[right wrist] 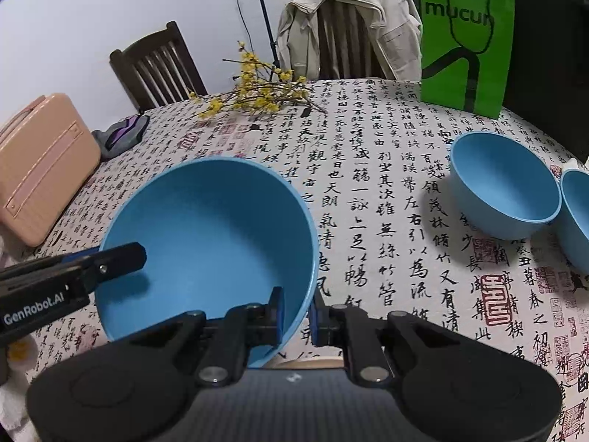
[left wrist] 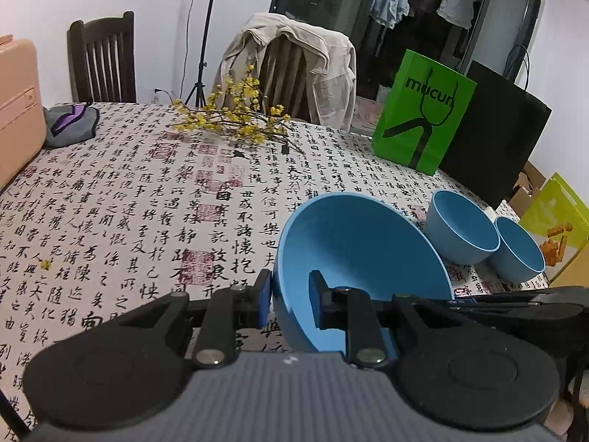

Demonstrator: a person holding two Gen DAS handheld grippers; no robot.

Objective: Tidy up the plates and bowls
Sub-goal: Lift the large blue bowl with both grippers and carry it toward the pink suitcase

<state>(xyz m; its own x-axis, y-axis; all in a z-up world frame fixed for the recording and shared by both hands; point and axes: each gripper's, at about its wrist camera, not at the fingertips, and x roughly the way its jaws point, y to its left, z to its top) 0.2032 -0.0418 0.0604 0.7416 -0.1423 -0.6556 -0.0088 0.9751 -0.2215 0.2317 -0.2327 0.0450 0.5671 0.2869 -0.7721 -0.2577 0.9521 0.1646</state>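
Two handheld tools are gripping one large blue bowl point(right wrist: 206, 235) from opposite sides, holding it tilted above a surface point(left wrist: 129, 202) covered with a cloth printed in black calligraphy and red seals. The left tool point(left wrist: 289, 300) is pinching the bowl's left rim, one blue-padded finger outside the wall and one inside. The right tool point(right wrist: 296, 311) is clamping the rim on the bowl's right side in the same way, its jaws nearly closed on the thin wall. In the right wrist view, the left tool is reaching in over the bowl's left edge.

Two smaller blue bowls are sitting upright on the surface to the right, the nearer small bowl point(right wrist: 504, 184) touching or almost touching the farther small bowl point(right wrist: 576, 217) beside it.

Toward the far side, a spray of yellow flowers point(left wrist: 235, 114) is lying on the cloth. A green paper bag point(left wrist: 419, 110) is standing at the far right, a pink case point(right wrist: 44, 165) is lying at the left edge, and a beige jacket point(left wrist: 294, 62) is hanging over a chair beyond.
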